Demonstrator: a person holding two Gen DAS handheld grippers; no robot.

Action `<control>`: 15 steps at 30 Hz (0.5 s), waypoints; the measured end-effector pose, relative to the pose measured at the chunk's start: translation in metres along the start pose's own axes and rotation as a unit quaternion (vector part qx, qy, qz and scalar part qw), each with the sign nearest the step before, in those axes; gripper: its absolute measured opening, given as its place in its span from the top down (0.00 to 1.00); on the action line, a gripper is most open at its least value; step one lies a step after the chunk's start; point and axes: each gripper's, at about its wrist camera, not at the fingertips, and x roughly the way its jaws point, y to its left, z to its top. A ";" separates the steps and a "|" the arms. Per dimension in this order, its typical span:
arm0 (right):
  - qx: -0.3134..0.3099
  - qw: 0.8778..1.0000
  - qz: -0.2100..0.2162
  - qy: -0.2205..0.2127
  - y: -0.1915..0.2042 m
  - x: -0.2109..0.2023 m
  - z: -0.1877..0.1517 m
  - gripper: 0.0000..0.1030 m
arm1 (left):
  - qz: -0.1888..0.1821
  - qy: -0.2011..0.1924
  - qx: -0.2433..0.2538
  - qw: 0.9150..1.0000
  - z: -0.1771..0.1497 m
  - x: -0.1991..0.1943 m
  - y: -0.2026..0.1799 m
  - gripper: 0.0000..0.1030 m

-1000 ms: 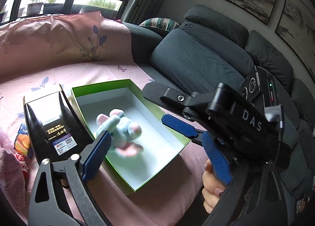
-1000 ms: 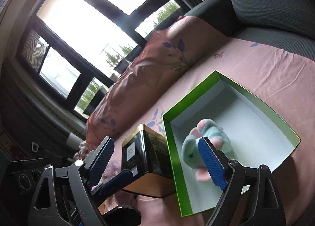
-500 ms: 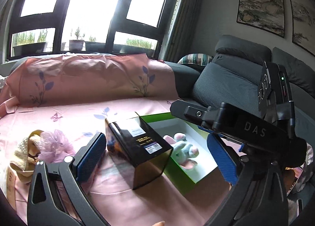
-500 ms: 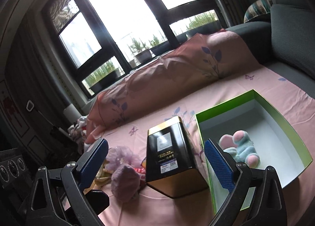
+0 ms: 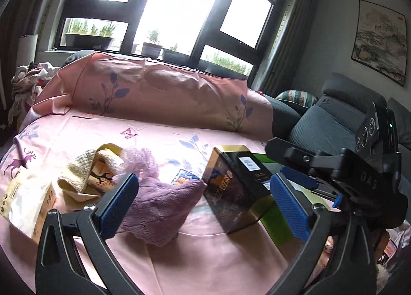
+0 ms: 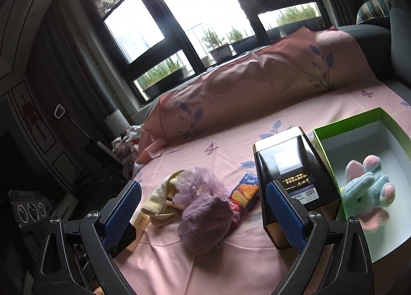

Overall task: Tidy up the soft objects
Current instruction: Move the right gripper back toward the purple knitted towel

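Both hand-held grippers hung above a bed draped in a pink sheet [image 6: 231, 264], each with its blue-padded fingers spread wide and holding nothing. The left hand-held gripper [image 5: 203, 207] faced a purple towel [image 5: 161, 207] that lay crumpled on the sheet between its fingers in the view. The right hand-held gripper [image 6: 203, 215] looked over the same towel [image 6: 205, 225] from the other side.

A blue and pink plush toy [image 6: 367, 192] lay inside the green box [image 6: 346, 125] with the white interior, at the right of the right wrist view. A black tin [image 6: 295, 182] stood just beside the box on its left, close enough that I could not tell whether the two touched. Left of the tin lay a small colourful packet [image 6: 245, 192], then a purple mesh sponge [image 6: 203, 182] resting against a cream knitted cloth [image 6: 159, 197], with the towel in front of them. In the left wrist view a pale paper bag [image 5: 25, 205] sat at the far left of the sheet
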 end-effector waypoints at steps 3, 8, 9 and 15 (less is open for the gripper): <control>0.018 1.000 0.016 0.016 0.002 0.010 -0.005 0.04 | 0.043 -0.005 -0.007 0.999 -0.005 0.000 0.021 0.02; 0.017 0.999 0.027 0.032 0.007 0.027 -0.013 0.04 | 0.069 0.001 -0.037 0.997 -0.012 -0.001 0.050 0.02; 0.015 0.999 0.022 0.034 0.009 0.030 -0.015 0.04 | 0.069 0.003 -0.040 0.997 -0.013 -0.002 0.054 0.02; 0.000 0.999 0.001 0.053 0.021 0.047 -0.024 0.04 | 0.090 0.008 -0.060 0.994 -0.018 -0.008 0.070 0.02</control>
